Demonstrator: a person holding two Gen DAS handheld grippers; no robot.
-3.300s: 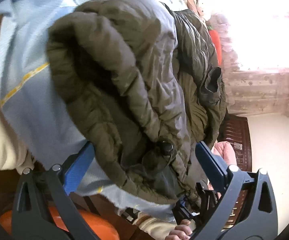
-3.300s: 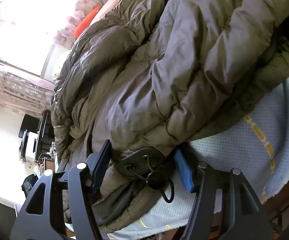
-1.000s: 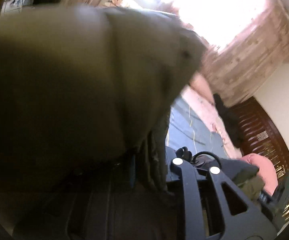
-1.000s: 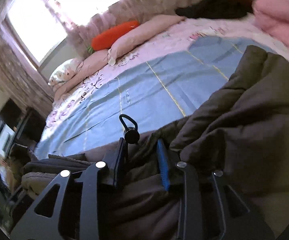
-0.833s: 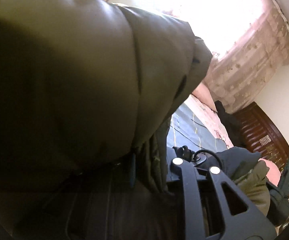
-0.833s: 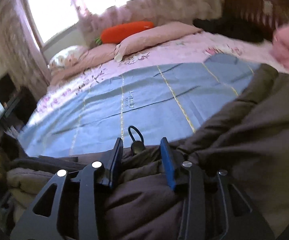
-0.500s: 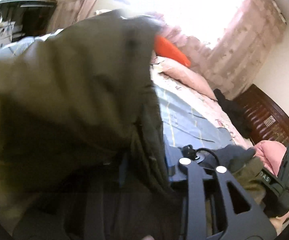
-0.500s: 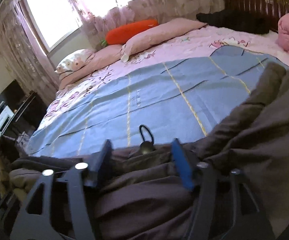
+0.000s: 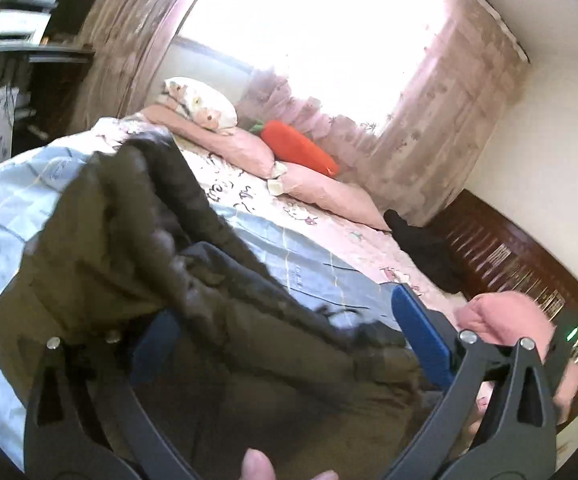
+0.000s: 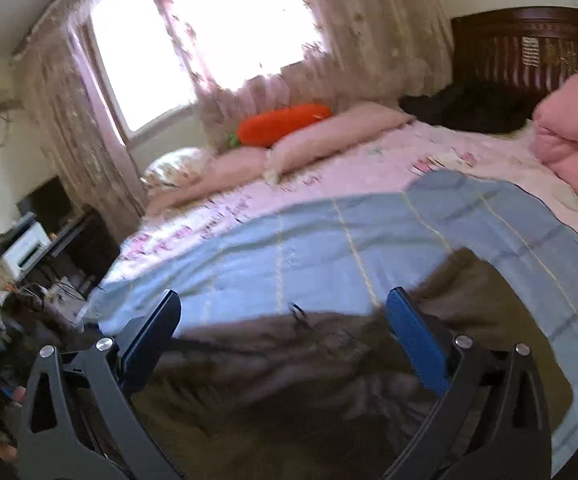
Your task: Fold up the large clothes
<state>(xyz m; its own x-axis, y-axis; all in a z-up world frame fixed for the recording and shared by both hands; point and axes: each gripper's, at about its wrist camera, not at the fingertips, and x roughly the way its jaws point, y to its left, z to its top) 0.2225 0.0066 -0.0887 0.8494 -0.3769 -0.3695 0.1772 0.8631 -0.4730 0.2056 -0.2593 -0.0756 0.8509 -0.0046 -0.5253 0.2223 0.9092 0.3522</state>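
Left wrist view: the left gripper (image 9: 285,332) points across the bed (image 9: 321,240) with jaws spread wide – the olive jacket (image 9: 129,248) lies bunched between and beneath them. Right wrist view: the right gripper (image 10: 285,334) also stands wide apart, low over the jacket (image 10: 329,392) on the blue sheet (image 10: 329,248).

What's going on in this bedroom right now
A person with a handheld gripper in each hand is folding an olive-green puffer jacket on the blue blanket spread over the bed. Both the left gripper and the right gripper are wide open, with jacket fabric lying loose between their fingers, so neither is gripping it. Part of the jacket stands bunched up near the left gripper. The images are motion-blurred, so finer detail is unclear.
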